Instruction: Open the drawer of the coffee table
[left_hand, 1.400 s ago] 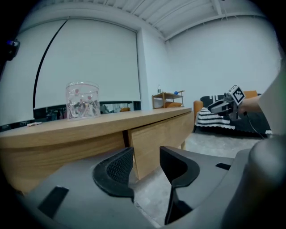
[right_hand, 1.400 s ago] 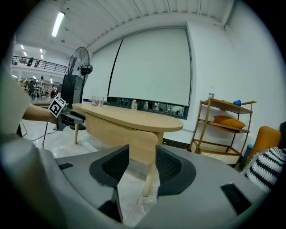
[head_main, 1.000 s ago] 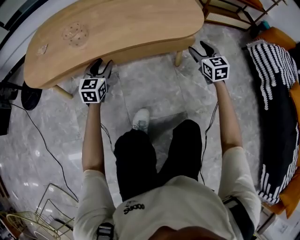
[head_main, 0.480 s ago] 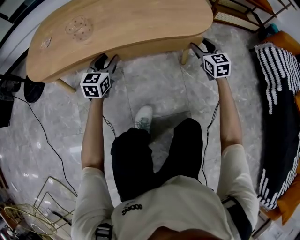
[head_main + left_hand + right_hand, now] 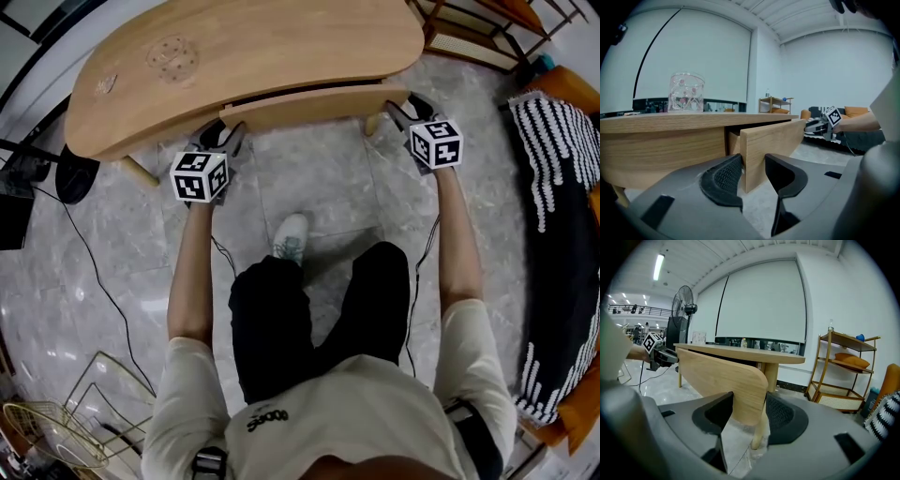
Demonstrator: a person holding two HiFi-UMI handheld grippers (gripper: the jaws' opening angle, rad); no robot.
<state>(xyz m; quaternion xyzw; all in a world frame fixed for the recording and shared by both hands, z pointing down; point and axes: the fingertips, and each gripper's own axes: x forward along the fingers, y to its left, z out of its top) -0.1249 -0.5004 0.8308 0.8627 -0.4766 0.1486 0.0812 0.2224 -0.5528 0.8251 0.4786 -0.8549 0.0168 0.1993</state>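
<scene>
Drawer (image 5: 314, 105) of the coffee table (image 5: 253, 47), shown standing a little way out from beneath the curved wooden top, its plain wooden front panel facing the person and a dark gap visible behind it. In the head view the left gripper (image 5: 223, 139) meets the left end of this panel and the right gripper (image 5: 398, 108) meets the right end, each marker cube lying nearer the person than the jaws. In the left gripper view the drawer (image 5: 768, 143) has its end edge between the jaws of the left gripper (image 5: 752, 168): the ribbed inner pad lies against the back of the panel and the outer jaw against its face, apparently clamping it, though the outer contact is partly hidden. In the right gripper view the right gripper (image 5: 750, 412) pinches the rounded corner of the drawer (image 5: 722, 378) with a jaw on each face; a table leg (image 5: 761, 427) stands just behind. A clear glass container (image 5: 686, 92) rests on the tabletop. The person's shoe (image 5: 291, 236) rests on the marble floor (image 5: 319, 187) below the drawer.
</scene>
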